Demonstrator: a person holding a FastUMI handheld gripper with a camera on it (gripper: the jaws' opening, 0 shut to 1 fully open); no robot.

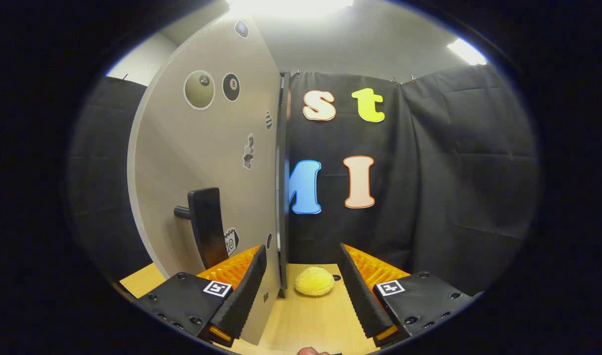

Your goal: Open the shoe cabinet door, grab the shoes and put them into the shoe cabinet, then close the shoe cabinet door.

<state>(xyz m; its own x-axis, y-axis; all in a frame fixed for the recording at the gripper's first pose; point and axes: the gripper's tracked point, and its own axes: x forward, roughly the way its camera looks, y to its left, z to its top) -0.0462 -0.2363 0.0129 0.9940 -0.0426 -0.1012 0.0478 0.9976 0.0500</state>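
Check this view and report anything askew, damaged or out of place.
Nothing stands out. The cabinet door stands swung open, edge-on between the open fingers of the gripper, its handle intact. A yellow fuzzy slipper lies on the wooden surface just ahead.

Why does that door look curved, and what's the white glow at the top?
In the gripper view, the fisheye lens bends the cabinet door into an arc; the ceiling lights are overexposed, washing out the top. The open gripper, handle and fluffy yellow slipper on the wooden floor stay sharp.
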